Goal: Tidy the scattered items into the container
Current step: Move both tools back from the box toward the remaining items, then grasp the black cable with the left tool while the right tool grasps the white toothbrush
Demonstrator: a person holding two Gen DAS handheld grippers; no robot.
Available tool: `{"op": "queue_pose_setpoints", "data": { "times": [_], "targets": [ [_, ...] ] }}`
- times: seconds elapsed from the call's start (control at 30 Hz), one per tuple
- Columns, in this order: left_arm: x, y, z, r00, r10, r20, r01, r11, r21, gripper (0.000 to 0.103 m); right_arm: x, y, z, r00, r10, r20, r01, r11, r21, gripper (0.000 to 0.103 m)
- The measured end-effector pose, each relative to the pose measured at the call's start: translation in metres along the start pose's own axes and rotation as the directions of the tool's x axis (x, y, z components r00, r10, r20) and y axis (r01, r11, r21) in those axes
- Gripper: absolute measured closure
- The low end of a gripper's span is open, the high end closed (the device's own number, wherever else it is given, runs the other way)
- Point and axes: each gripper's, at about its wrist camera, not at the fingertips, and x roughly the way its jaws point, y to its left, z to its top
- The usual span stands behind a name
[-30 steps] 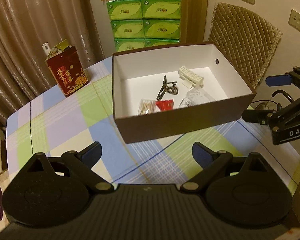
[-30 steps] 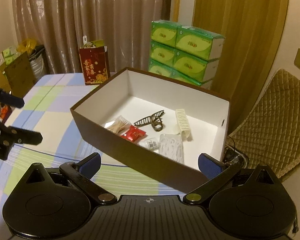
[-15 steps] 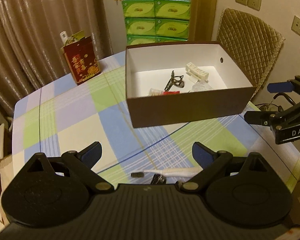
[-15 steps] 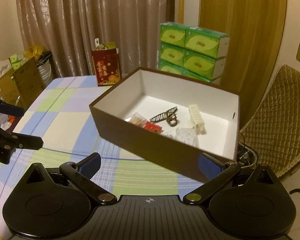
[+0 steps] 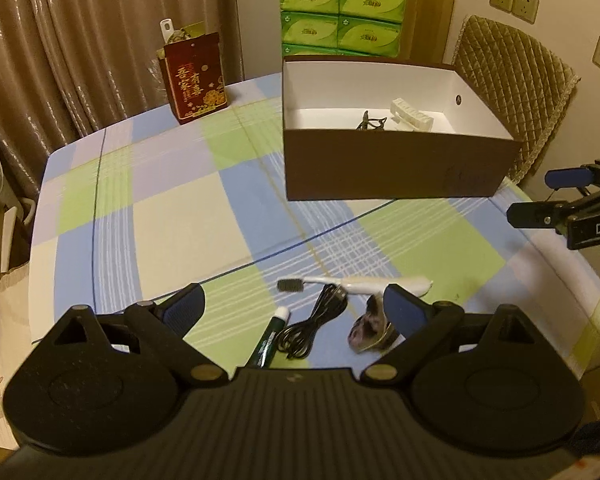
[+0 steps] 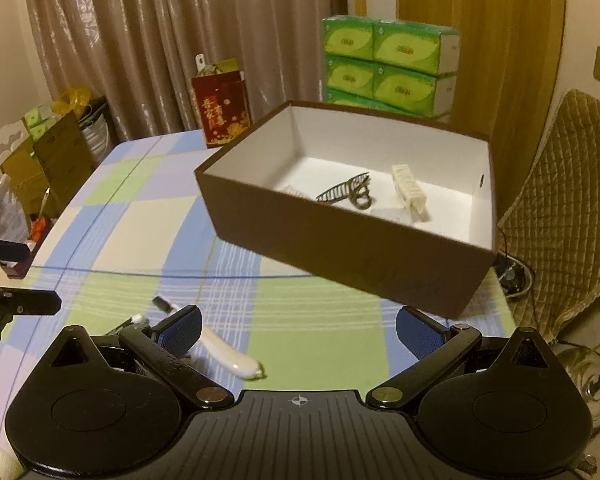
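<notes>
A brown box (image 5: 396, 168) (image 6: 340, 240) with a white inside sits on the checked tablecloth; a dark hair claw (image 6: 346, 192) and a cream clip (image 6: 409, 192) lie in it. Near the front edge lie a white toothbrush (image 5: 356, 285) (image 6: 228, 354), a coiled black cable (image 5: 312, 328), a green tube (image 5: 269, 340) and a crumpled dark wrapper (image 5: 367, 328). My left gripper (image 5: 296, 310) hangs open just above these items. My right gripper (image 6: 298, 326) is open and empty, right of the toothbrush.
A red gift bag (image 5: 194, 80) stands at the table's back left. Green tissue packs (image 5: 342, 16) are stacked behind the box. A quilted chair (image 5: 512, 88) stands at the right edge. Cardboard boxes and bags (image 6: 48, 152) crowd the floor to the left.
Both grippers have pulled back from the box toward the table's front edge. The toothbrush, cable, tube and wrapper have come into the left wrist view.
</notes>
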Motion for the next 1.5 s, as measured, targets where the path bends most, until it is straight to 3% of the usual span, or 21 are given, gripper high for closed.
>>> {"op": "queue_pose_setpoints", "data": {
  "times": [0.33,0.5,0.9,1.2,1.5],
  "targets": [
    [0.005,0.007,-0.033,1.0,-0.004,-0.014,0.004,1.0,0.024,0.013,0.018,0.006,-0.024,0.998,0.034,-0.047,-0.035,0.999,-0.024,0.002],
    [0.014,0.008,-0.047,0.999,-0.005,-0.037,0.006,0.999,0.034,0.022,0.032,0.011,-0.036,0.995,0.051,-0.086,-0.056,0.997,-0.055,0.002],
    [0.04,0.017,-0.063,0.996,-0.017,-0.091,0.019,1.0,0.023,0.029,0.062,0.016,-0.055,0.983,0.106,-0.148,-0.128,0.98,-0.15,0.003],
    [0.057,0.021,-0.063,0.993,-0.027,-0.115,0.029,0.999,0.013,0.033,0.088,0.024,-0.059,0.975,0.125,-0.181,-0.174,0.942,-0.288,0.034],
    [0.078,0.023,-0.06,0.987,-0.04,-0.153,0.042,0.999,0.01,0.035,0.119,0.029,-0.057,0.967,0.162,-0.199,-0.231,0.887,-0.401,0.053]
  ]
}}
